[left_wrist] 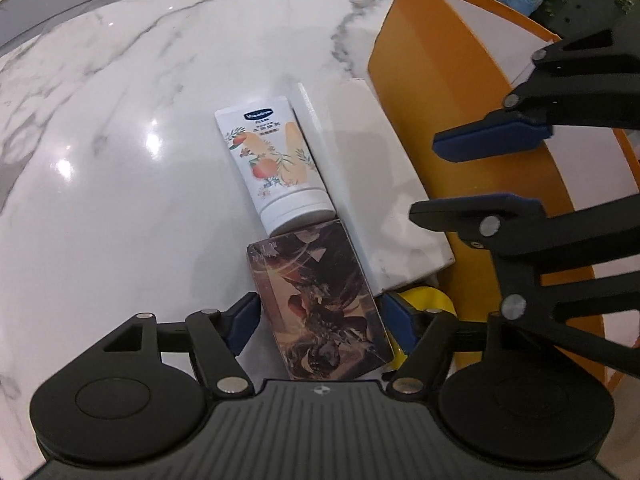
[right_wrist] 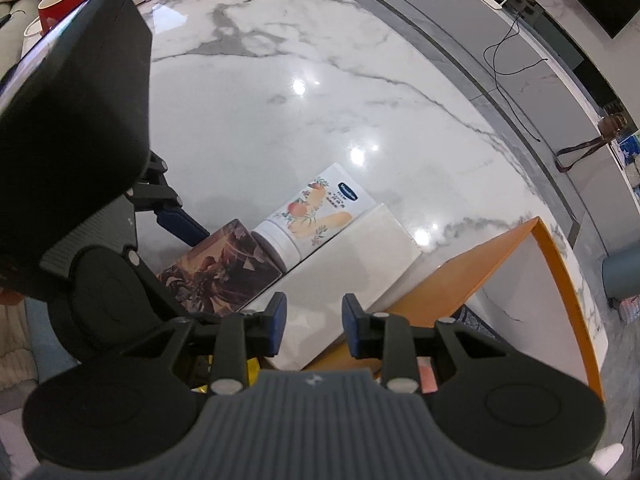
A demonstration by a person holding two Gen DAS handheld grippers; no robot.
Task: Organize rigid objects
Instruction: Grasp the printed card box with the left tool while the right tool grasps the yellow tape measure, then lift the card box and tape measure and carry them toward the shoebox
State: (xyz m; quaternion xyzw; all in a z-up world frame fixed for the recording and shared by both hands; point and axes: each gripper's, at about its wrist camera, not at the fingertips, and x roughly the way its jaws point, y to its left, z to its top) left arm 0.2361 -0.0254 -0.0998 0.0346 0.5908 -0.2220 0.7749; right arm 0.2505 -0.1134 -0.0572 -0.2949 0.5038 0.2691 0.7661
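Looking down both wrist views at a little cluster on the marble surface [left_wrist: 120,168]: patterned card box [left_wrist: 320,312], lotion tube [left_wrist: 276,168] and a plain white box [left_wrist: 372,184], all packed side by side right against the orange bin [left_wrist: 432,92]. Tube cap touching the top end of the card box, white box running along the right of both and leaning on the bin wall.

Left gripper [left_wrist: 320,322] low over the card box, fingers spread and straddling its long sides, blue pads just off the cardboard, not squeezing as far as can be seen. Right gripper [right_wrist: 314,320] over the near end of the white box [right_wrist: 340,264], fingers parted a modest gap with nothing pinched between them.

Handling guess: card box looks stiff and light, glossy wrap so probably a bit slippery. Best taken across the two long edges around the middle, not the corners. Lotion tube [right_wrist: 316,208] softer in the body, so better grabbed by the hard cap end. White box rigid but wide, likely needs the narrower dimension.

Something yellow [left_wrist: 428,296] peeking out under the white box, can't tell what.
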